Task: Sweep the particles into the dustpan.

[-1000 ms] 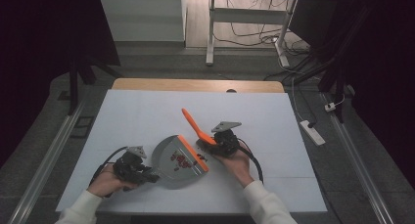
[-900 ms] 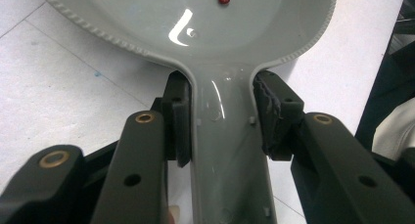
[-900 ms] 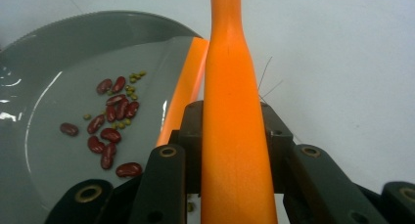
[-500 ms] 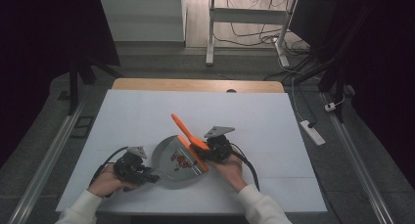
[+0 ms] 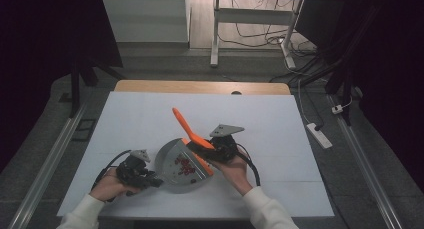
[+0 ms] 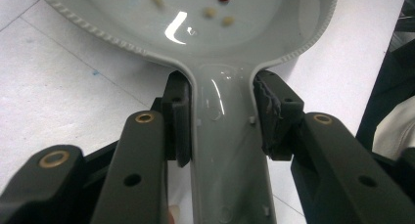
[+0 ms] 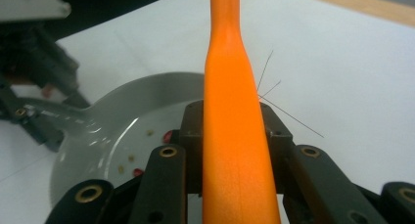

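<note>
**Sweeping the last bits into the dustpan**

Your left tool (image 5: 136,170) is clamped on the handle of the grey dustpan (image 5: 176,165); in the left gripper view both pads (image 6: 177,117) press against the handle's sides where it widens into the pan (image 6: 235,33). Your right tool (image 5: 216,150) is pinched on the orange brush (image 5: 189,130), with the brush handle (image 7: 234,136) running straight up between its jaws. The dustpan lies flat on the white desk (image 5: 280,129), near its front edge and between your two hands. Small red bits (image 5: 184,165) and a few pale ones are already inside the pan. The brush head sits at the pan's right-hand lip.

1. Hold the dustpan flat. Keep the lip pressed onto the desk so that no bits slide underneath.
2. Do not loosen the left grip. A twist of the handle would tilt the pan and may roll the contents out.
3. Draw the brush toward the pan in short, low strokes. Stray bristles stand out from the handle in the right gripper view, so expect light bits to flick.
4. Finish each stroke inside the pan, past the lip.
5. Lift the brush clear before you raise the dustpan.

Whether bits remain on the desk beside the brush cannot be told.
</note>
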`<state>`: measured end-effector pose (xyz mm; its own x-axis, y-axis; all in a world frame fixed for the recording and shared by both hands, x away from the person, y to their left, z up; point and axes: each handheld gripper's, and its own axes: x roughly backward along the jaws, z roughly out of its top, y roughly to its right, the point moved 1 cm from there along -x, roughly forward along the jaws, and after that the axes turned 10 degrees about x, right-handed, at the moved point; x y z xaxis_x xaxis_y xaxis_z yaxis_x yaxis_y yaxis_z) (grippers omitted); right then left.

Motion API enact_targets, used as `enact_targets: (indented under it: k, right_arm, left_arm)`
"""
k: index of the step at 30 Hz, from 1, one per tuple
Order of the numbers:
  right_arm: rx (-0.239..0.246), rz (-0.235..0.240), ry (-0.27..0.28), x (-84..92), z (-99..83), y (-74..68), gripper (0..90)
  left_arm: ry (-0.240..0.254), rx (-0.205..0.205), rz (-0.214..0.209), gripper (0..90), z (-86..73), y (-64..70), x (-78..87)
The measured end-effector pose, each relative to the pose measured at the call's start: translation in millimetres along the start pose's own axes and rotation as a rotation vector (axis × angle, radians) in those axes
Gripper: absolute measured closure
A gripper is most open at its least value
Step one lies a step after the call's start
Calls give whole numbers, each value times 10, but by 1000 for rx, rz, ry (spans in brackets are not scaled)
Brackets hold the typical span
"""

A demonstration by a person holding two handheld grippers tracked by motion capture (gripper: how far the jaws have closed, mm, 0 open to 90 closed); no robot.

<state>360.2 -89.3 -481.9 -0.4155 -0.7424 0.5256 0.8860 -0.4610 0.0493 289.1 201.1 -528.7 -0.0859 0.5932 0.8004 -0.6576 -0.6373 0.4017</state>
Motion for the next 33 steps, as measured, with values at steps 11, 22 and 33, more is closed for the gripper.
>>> enact_targets:
  k: [11,22,33]
  right_arm:
    - [-38,-118,-65,135,-200,283,693]
    - [-58,-143,-131,249,-380,290,693]
    - [-98,-78,-138,281,-500,127,694]
  left_arm:
    - [-6,-1,4,609,0,-2,-11]
    - [-5,-1,3,609,0,-3,-11]
    - [-5,-1,4,609,4,-3,-14]
